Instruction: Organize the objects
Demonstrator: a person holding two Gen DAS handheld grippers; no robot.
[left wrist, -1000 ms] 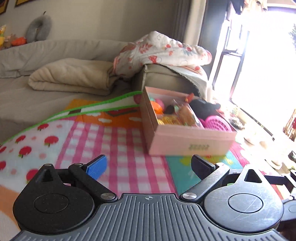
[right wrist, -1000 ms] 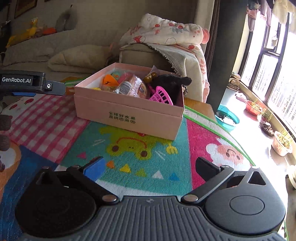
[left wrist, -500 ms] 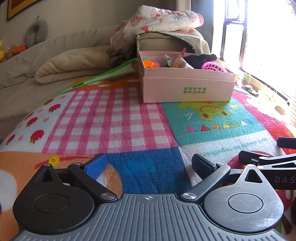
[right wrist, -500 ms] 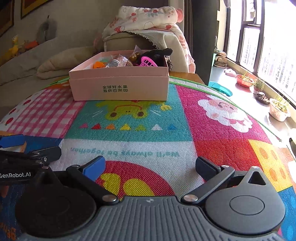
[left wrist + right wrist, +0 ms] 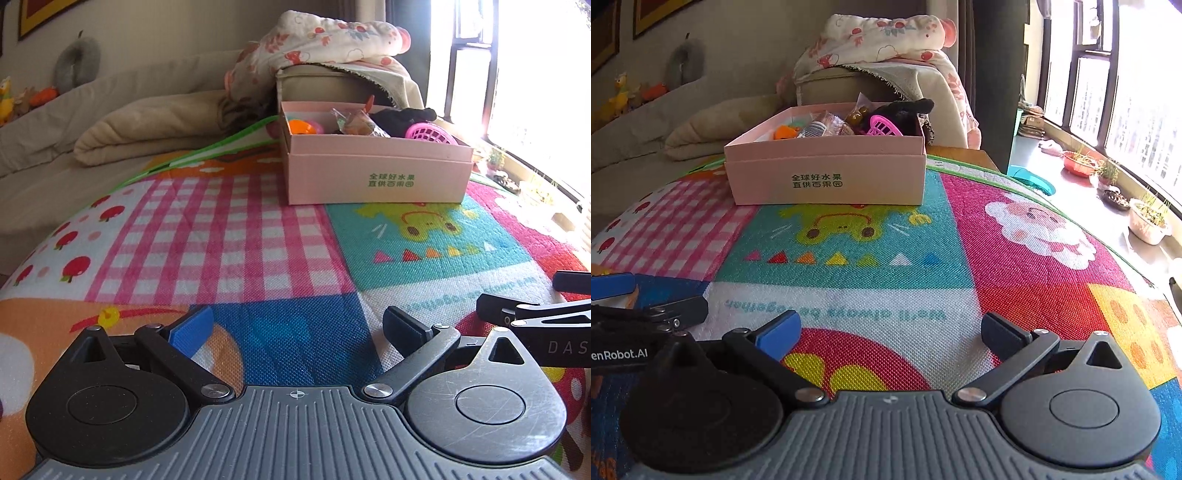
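I've got both grippers low over the mat (image 5: 1015,236), left (image 5: 299,330) and right (image 5: 890,330) spread wide, empty; the box (image 5: 827,177) sits near the far edge.

Home living room. Beige sofa (image 5: 155,92) along wall, folded cream blanket (image 5: 147,129) on seat, floral quilt (image 5: 882,37) heaped over armrest. Grey neck pillow (image 5: 77,62) and plush toys (image 5: 620,92) on sofa back. Framed picture (image 5: 44,14) on wall. Colourful children's play mat (image 5: 923,240) with cartoon prints covering floor. Tall window (image 5: 1089,92) with potted plants (image 5: 1148,218) along sill. Pink cardboard box (image 5: 827,177) of toys on mat.
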